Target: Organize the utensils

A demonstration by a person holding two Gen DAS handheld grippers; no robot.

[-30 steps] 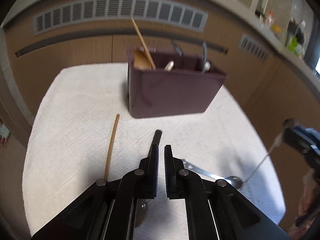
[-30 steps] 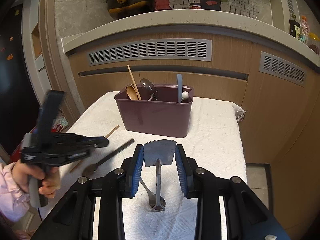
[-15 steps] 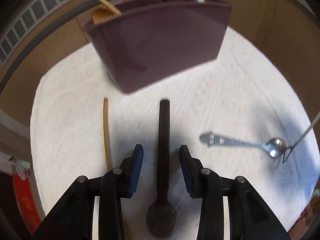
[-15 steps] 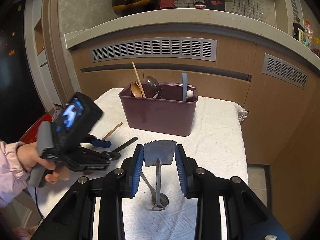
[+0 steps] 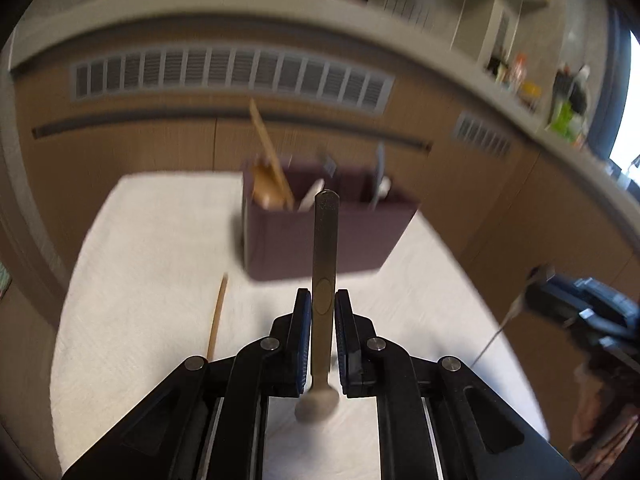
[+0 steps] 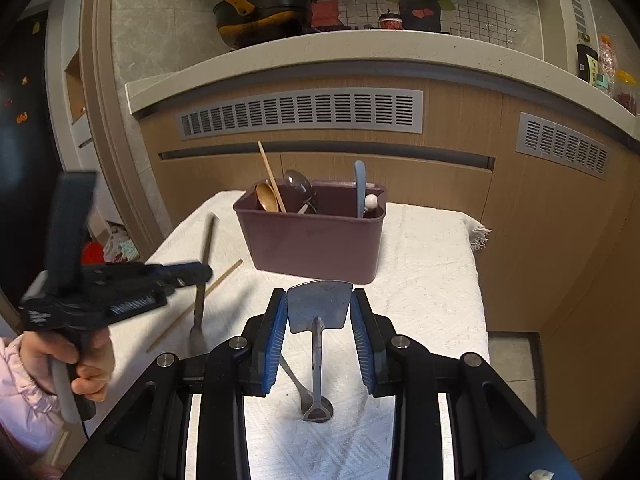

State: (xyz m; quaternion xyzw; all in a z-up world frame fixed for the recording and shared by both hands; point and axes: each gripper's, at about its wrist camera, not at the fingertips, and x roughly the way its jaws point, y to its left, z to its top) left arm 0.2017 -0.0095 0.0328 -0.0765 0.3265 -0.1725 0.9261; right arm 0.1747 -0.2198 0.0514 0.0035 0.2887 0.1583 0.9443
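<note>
Both grippers hold a utensil in front of the purple bin.

In the left wrist view the left gripper [image 5: 322, 308], whose jaws have just been closing, clamps a dark spoon [image 5: 325, 264] at centre frame, handle up, bowl hanging above the white cloth [image 5: 160, 280]. The purple bin [image 5: 320, 236], already holding utensils, stands just behind at centre. A wooden chopstick [image 5: 216, 320] lies on the cloth at lower left. In the right wrist view the right gripper [image 6: 319, 312] grips a metal spatula [image 6: 320, 308] by its blade at lower centre, handle hanging down.
</note>
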